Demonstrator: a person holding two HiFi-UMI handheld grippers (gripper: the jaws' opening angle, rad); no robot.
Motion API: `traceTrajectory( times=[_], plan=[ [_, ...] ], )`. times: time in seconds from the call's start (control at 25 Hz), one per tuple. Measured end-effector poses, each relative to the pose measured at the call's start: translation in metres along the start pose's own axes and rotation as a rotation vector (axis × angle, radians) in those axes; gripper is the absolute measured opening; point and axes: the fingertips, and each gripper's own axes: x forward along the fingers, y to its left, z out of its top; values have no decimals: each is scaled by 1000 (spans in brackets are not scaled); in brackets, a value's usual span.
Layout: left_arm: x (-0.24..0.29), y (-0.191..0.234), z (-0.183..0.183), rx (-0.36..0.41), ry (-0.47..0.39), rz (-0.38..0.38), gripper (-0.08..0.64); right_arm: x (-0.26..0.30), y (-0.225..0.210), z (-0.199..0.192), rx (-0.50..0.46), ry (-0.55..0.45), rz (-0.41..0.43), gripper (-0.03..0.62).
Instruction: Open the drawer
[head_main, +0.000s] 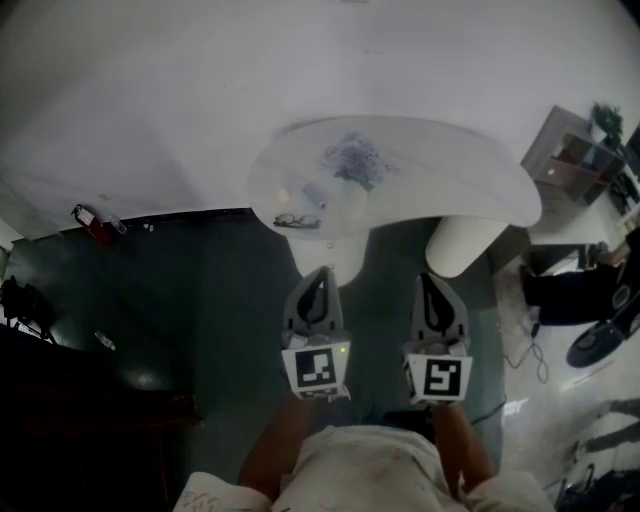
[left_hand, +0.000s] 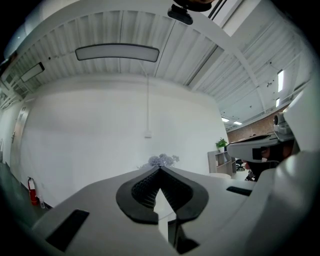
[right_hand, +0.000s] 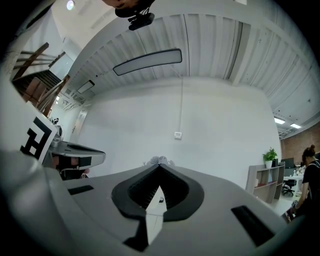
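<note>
No drawer shows in any view. My left gripper (head_main: 320, 272) and right gripper (head_main: 432, 278) are held side by side in front of me, pointing level toward a white curved table (head_main: 450, 180). Both stand short of its near edge. In the left gripper view the left gripper (left_hand: 160, 168) has its jaws closed tip to tip with nothing between them. The right gripper (right_hand: 160, 166) looks the same in its own view, shut and empty. Beyond both tips stands a bunch of pale flowers (left_hand: 162, 160) against a white wall.
On the table lie the flowers (head_main: 352, 158) and a pair of glasses (head_main: 297, 221). A thick white table leg (head_main: 460, 245) stands ahead of the right gripper. A red fire extinguisher (head_main: 90, 222) is at the left wall, and a shelf unit (head_main: 570, 160) at far right.
</note>
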Motion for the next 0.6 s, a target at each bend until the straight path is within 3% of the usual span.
traceTrajectory(
  times=[0.32, 0.6],
  plan=[
    [37, 10, -29, 9, 14, -5, -3, 43, 2, -33, 9, 19, 15, 5],
    [70, 10, -86, -9, 54, 25, -3, 82, 2, -97, 25, 58, 68, 5]
  ],
)
